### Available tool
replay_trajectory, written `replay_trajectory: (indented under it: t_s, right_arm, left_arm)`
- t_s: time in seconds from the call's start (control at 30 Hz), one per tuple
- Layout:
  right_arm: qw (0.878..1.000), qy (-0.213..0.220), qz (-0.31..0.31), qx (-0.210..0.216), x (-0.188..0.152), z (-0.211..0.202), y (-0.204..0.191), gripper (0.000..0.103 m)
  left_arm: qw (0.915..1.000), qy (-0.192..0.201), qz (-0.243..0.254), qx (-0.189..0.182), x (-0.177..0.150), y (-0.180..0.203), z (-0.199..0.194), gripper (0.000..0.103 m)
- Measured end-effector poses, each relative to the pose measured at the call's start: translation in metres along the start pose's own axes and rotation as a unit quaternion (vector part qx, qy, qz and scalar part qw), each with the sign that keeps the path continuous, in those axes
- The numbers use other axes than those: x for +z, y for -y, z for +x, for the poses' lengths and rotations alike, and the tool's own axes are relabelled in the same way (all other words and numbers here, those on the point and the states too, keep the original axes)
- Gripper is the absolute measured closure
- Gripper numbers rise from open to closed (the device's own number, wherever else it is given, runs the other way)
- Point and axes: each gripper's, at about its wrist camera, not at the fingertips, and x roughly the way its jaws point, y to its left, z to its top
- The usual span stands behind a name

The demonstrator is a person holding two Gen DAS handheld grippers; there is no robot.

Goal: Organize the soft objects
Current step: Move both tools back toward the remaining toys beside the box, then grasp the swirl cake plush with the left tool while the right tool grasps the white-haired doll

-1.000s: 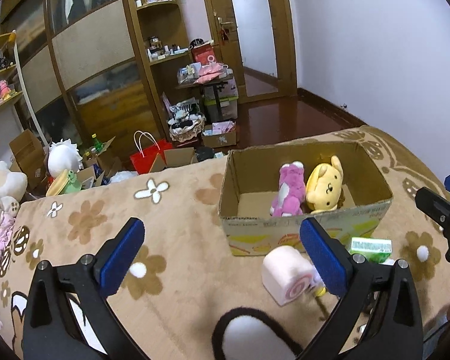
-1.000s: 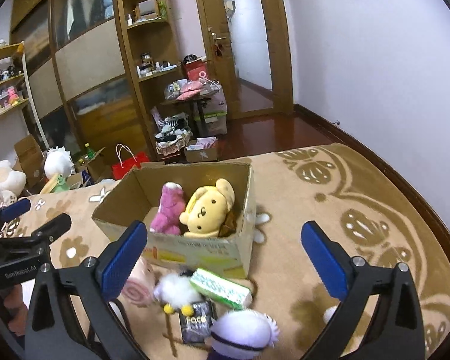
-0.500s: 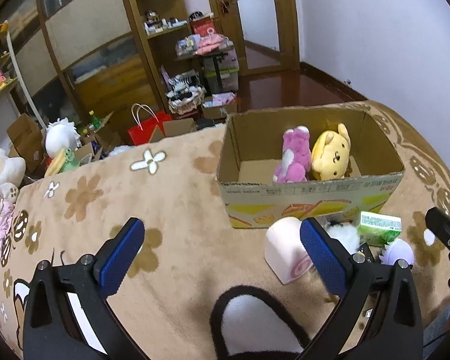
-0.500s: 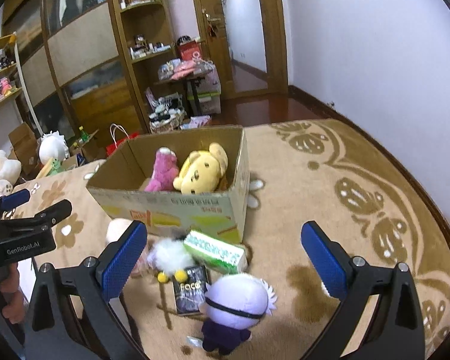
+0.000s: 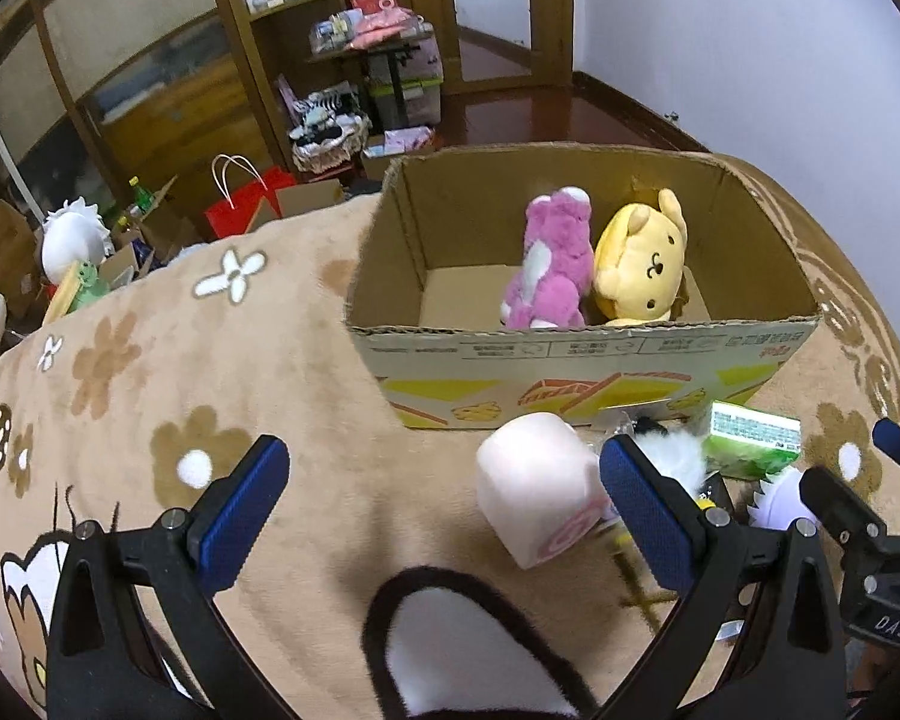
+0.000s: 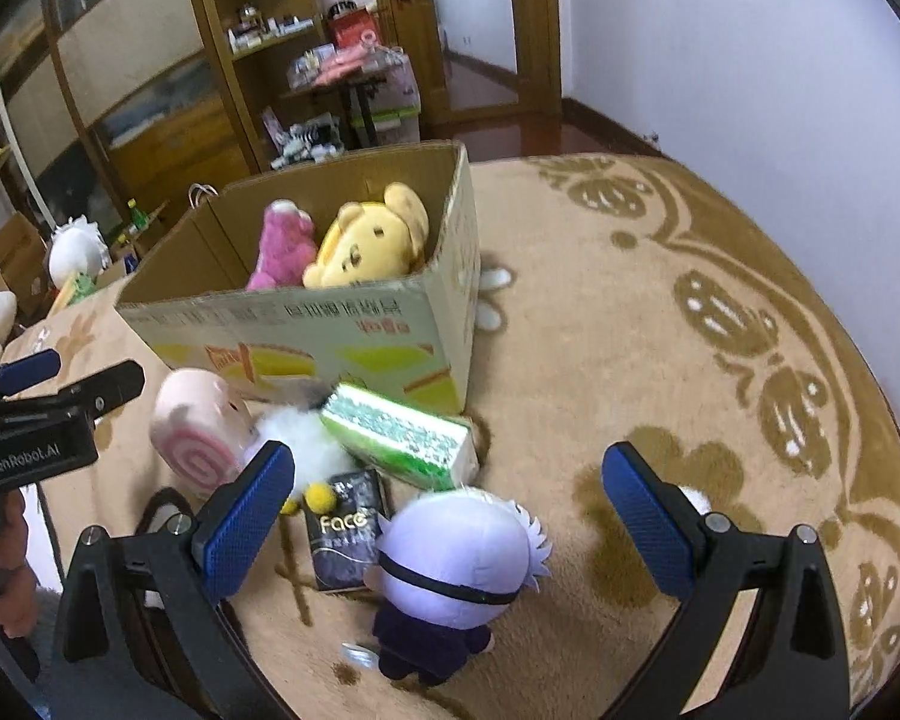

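A cardboard box (image 5: 582, 366) (image 6: 354, 330) stands on the tan blanket and holds a pink plush (image 5: 555, 264) (image 6: 282, 249) and a yellow dog plush (image 5: 645, 267) (image 6: 366, 240). In front of the box lie a pink roll-cake plush (image 5: 537, 483) (image 6: 201, 429), a white fluffy toy (image 6: 306, 438), a green carton (image 5: 750, 438) (image 6: 402, 435), a black Face pack (image 6: 345, 534) and a white-haired doll (image 6: 459, 552). My left gripper (image 5: 444, 510) is open, the roll cake just inside its right finger. My right gripper (image 6: 450, 516) is open above the doll.
Wooden shelves and cabinets (image 5: 168, 78) line the far wall, with a red bag (image 5: 240, 210), boxes and plush toys (image 5: 72, 240) on the floor beyond the blanket's edge. A white wall (image 6: 750, 60) closes the right side. Bare blanket (image 6: 660, 312) stretches right of the box.
Both grippers have dropped lower and closer to the toys in front of the box. The doll and roll cake now sit larger, between the open fingers. Nothing has been grasped.
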Motion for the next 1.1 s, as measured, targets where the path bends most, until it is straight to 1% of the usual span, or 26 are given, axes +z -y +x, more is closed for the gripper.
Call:
replay_trajectory:
  t_s: [0.27,0.43,0.53,0.67,0.8,1.03,1.1]
  right_arm:
    - [0.999,-0.034,0.01,-0.005,-0.003,0.017,0.005,0.0]
    - [0.998,-0.062,0.021,-0.004,-0.005,0.028,0.011,0.0]
    - [0.996,-0.079,0.031,-0.005,-0.008,0.034,0.014,0.0]
    - [0.995,-0.097,0.034,-0.005,-0.011,0.04,0.015,0.0]
    - [0.992,-0.122,0.033,-0.009,-0.015,0.051,0.014,0.0]
    - [0.986,-0.156,0.045,-0.024,-0.021,0.067,0.016,0.0]
    - [0.985,-0.163,0.054,-0.02,-0.022,0.071,0.019,0.0]
  left_arm:
    - [0.9996,-0.026,0.005,-0.013,0.005,0.011,0.021,0.001]
    - [0.9981,-0.054,0.029,0.009,0.003,0.019,0.037,0.001]
    - [0.9977,-0.064,0.022,-0.007,0.002,0.018,0.041,0.001]
    - [0.9973,-0.072,0.009,-0.015,0.001,0.013,0.045,0.001]
    - [0.996,-0.086,-0.002,-0.025,-0.001,0.01,0.05,0.006]
    - [0.996,-0.088,0.004,-0.014,-0.002,0.014,0.052,0.006]
    - [0.9959,-0.089,0.002,-0.015,-0.002,0.014,0.053,0.006]
